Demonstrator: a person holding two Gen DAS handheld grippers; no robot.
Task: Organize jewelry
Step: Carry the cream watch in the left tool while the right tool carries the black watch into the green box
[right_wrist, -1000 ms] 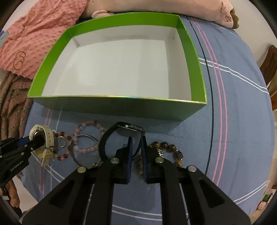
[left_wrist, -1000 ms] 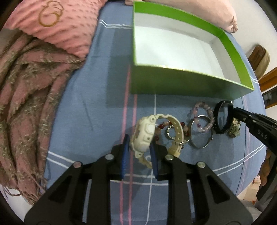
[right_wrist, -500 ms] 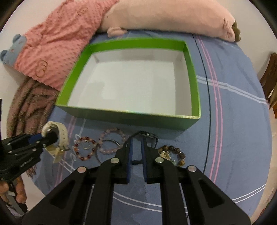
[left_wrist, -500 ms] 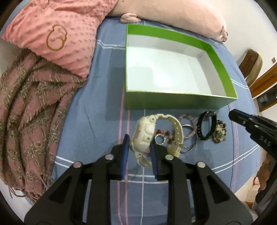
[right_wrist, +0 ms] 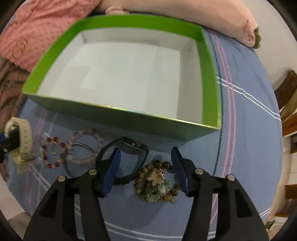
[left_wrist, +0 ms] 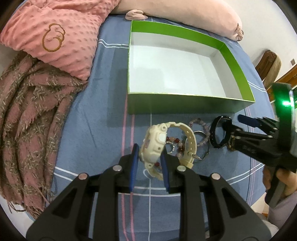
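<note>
My left gripper [left_wrist: 149, 151] is shut on a cream watch [left_wrist: 154, 142] and holds it above the blue bedspread, in front of the green box [left_wrist: 185, 105], whose white inside is bare. The watch also shows in the right wrist view [right_wrist: 22, 140]. My right gripper [right_wrist: 145, 161] is open, its fingers either side of a black watch [right_wrist: 128, 157] and a brown bead bracelet [right_wrist: 157, 179] lying on the spread. A red bead bracelet [right_wrist: 53, 153], a pink bead bracelet [right_wrist: 83, 146] and a metal ring [right_wrist: 78, 159] lie between the two watches.
A pink dotted cushion [left_wrist: 55, 33] and a fringed pink-brown blanket [left_wrist: 27, 120] lie at the left. A long pink pillow [left_wrist: 185, 13] lies behind the box. A wooden chair [left_wrist: 269, 63] stands beyond the bed's right edge.
My right gripper has opened and dropped close to the bed, over the black watch and brown beads. My left gripper has kept hold of the cream watch, lifted off the spread.
</note>
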